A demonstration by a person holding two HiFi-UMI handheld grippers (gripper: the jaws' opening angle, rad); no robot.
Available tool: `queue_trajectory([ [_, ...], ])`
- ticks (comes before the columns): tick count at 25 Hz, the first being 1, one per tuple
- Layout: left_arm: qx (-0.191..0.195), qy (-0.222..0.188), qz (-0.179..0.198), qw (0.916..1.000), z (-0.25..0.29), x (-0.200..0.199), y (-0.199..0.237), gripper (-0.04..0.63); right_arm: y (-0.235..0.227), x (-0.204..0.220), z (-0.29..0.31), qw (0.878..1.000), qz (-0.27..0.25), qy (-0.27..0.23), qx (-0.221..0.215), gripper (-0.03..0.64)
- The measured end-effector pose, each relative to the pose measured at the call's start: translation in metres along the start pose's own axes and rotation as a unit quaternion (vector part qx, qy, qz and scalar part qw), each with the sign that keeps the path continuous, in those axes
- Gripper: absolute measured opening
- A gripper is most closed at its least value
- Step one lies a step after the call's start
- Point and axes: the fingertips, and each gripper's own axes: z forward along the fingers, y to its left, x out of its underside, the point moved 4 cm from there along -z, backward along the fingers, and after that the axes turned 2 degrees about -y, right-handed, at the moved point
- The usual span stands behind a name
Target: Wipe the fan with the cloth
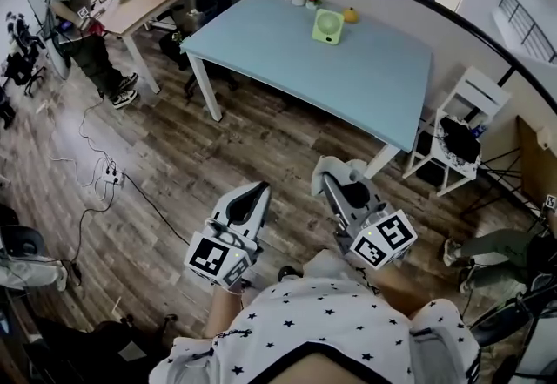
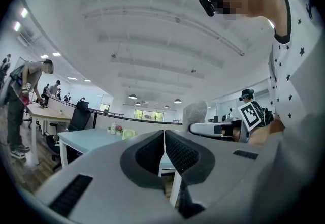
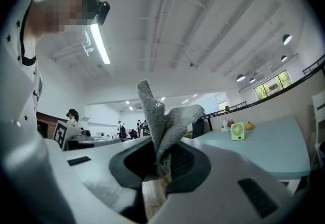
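- Your right tool (image 3: 163, 161) is clenched on the grey cloth (image 3: 161, 124), which sticks up from its jaws.
- Your left tool (image 2: 164, 151) is closed, with nothing in it.
- The green fan (image 1: 329, 26) stands well ahead of both tools, on the blue surface (image 1: 374, 82).

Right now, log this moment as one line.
wipe: not started | right gripper: shut on cloth | left gripper: shut, empty | fan: on table, far off
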Motion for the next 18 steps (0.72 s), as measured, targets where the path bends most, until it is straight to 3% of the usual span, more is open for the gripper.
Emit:
queue_trajectory([
  [5, -0.004, 0.008, -0.005, 0.9999, 0.002, 0.006, 0.011, 0.031, -0.012, 0.007, 0.011, 1.0, 0.01, 0.003, 0.008, 0.042],
  [18, -0.068, 0.022, 0.015, 0.9973, 0.017, 0.002, 0.079, 0.031, -0.045, 0.016, 0.099, 0.998, 0.034, 0.001, -0.044, 0.043],
])
